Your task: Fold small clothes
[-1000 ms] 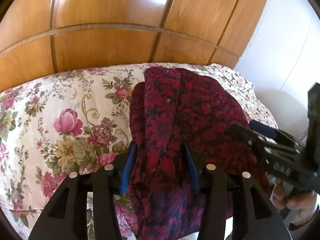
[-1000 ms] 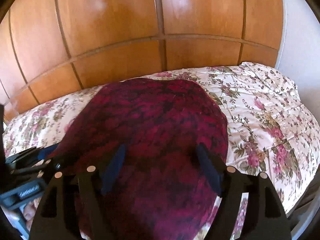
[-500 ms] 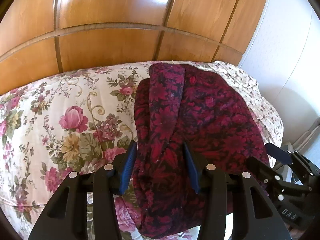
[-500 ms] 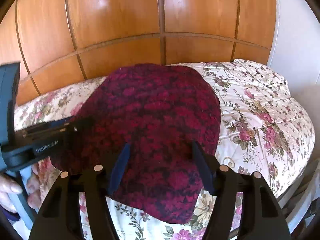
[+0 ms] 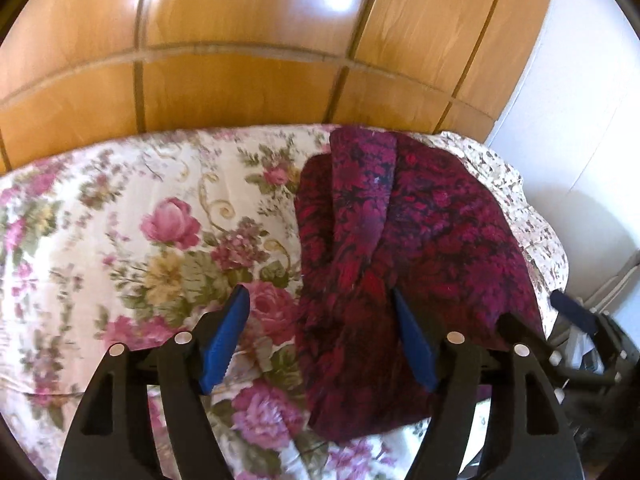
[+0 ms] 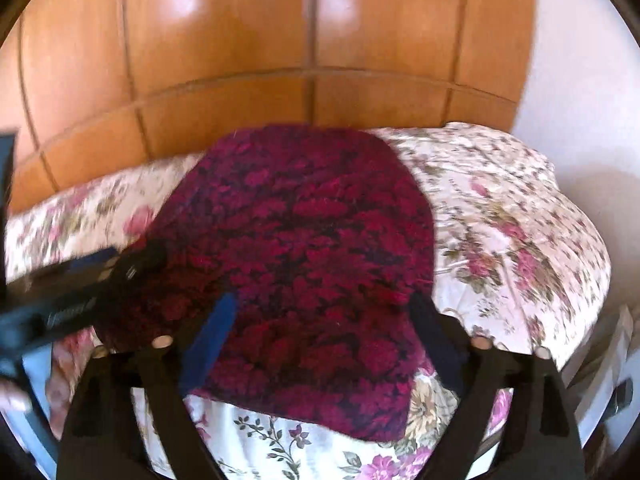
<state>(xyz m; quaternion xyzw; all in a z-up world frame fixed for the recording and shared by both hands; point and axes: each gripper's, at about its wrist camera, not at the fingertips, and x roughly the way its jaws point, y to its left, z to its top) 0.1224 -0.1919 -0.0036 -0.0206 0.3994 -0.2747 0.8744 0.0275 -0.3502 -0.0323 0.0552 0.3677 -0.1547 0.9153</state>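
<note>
Crimson floral cloth (image 6: 304, 248) lies flat on our flowered quilt (image 5: 120, 240), its near edge at 6 o'clock in the right view. Lettering on the left gripper (image 5: 320, 336) (seen at 9 o'clock) blurs unreadably. Both grippers hang spread, the right gripper (image 6: 320, 336) holding nothing either. Bare quilt opens toward 3 o'clock; wood panels (image 6: 240, 60) stand behind.

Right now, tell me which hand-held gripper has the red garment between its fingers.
Neither grips it; both are open. The right hand-held gripper frames the red garment fully between its fingers; the left hand-held gripper straddles its left edge, floral bedspread showing beside it.
</note>
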